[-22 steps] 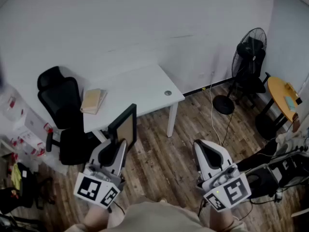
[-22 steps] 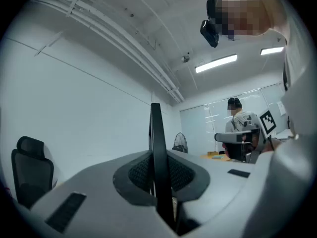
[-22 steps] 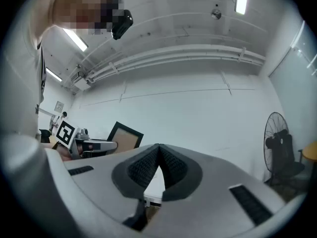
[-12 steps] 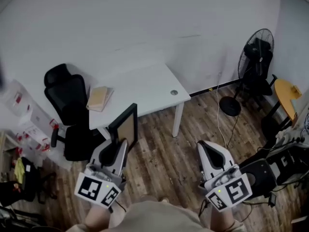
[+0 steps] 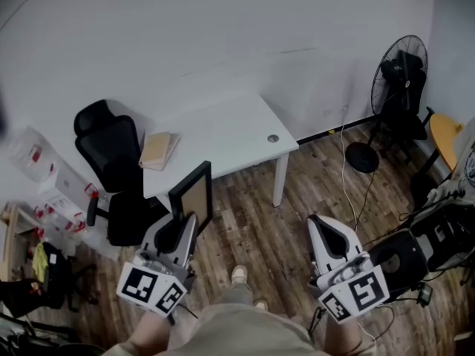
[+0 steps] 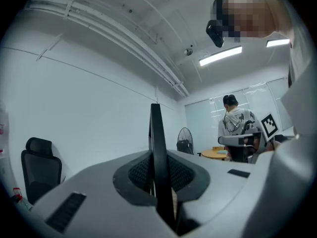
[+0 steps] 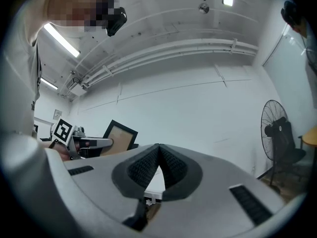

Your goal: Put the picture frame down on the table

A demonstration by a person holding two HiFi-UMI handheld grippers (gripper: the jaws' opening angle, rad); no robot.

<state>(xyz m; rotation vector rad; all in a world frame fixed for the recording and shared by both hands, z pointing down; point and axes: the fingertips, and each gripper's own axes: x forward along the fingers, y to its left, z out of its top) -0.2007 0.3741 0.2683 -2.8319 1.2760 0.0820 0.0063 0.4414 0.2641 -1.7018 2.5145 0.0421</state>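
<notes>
The left gripper is pinched narrow on the bottom edge of the picture frame. The frame stands upright above the jaws at lower left of the head view, over the floor and well apart from the white table at centre. In the left gripper view only the frame's thin dark edge sits between the pads. The hold is slim, so a quick swing could let the tall frame pivot or slip out. The right gripper, lower right, has its jaws together on nothing and gives no support.

The black chair stands at the table's left end, and a tan book lies on that side of the top — either could catch the frame on approach. Released while standing on edge, the frame would likely topple.
</notes>
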